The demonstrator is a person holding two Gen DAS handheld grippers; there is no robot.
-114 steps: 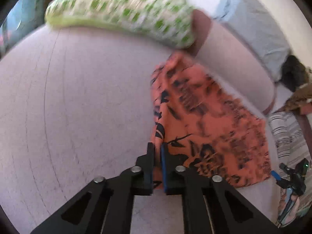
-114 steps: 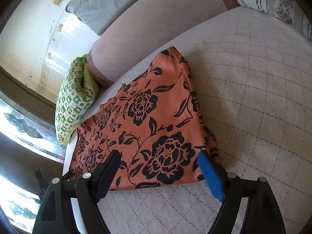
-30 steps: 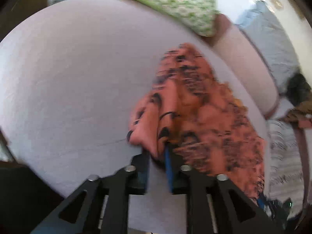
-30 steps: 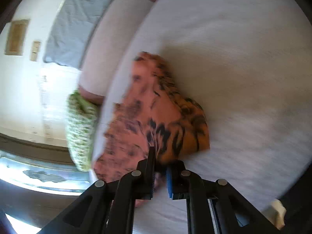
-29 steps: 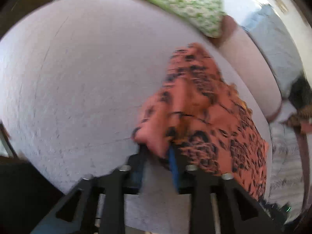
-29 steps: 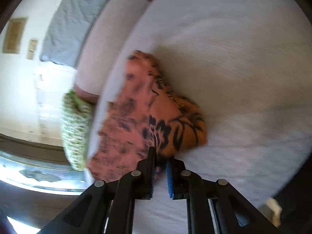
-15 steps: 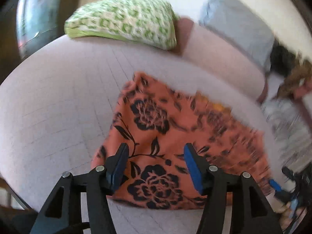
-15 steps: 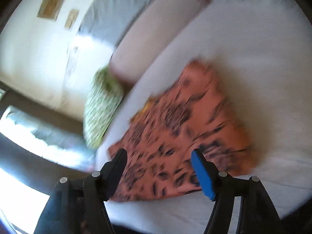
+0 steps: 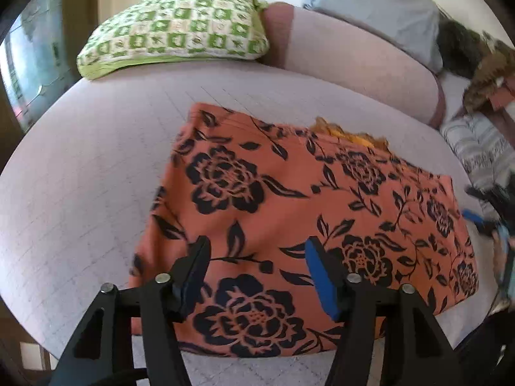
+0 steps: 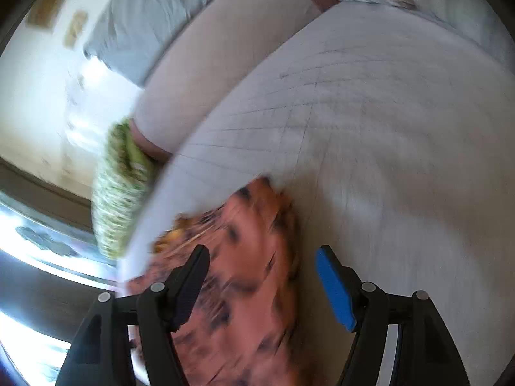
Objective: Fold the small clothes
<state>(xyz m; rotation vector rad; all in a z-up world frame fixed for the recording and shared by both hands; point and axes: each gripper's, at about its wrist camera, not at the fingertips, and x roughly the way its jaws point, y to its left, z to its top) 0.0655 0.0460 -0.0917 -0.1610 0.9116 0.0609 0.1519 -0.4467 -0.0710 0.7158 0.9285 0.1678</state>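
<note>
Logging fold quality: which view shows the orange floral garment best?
The left wrist view: the garment lies sharp and nearly whole, folded flat on the bed. The right wrist view shows only a motion-blurred part of it.

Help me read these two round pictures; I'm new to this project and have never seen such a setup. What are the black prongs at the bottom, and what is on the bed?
There is no robot here. A person holds a pair of tongs in each hand, and each carries a wide-angle camera looking out along its two fingers, which is why the pictures look round and bent.

The sharp picture comes from the left tongs. They stand open over an orange cloth with black flowers, lying flat on a pale quilted bed. A green checked pillow sits behind it.

The blurred picture comes from the right tongs, also open. The same cloth shows below them, and the pillow at left.

Neither pair holds anything. The task is folding small clothes.
</note>
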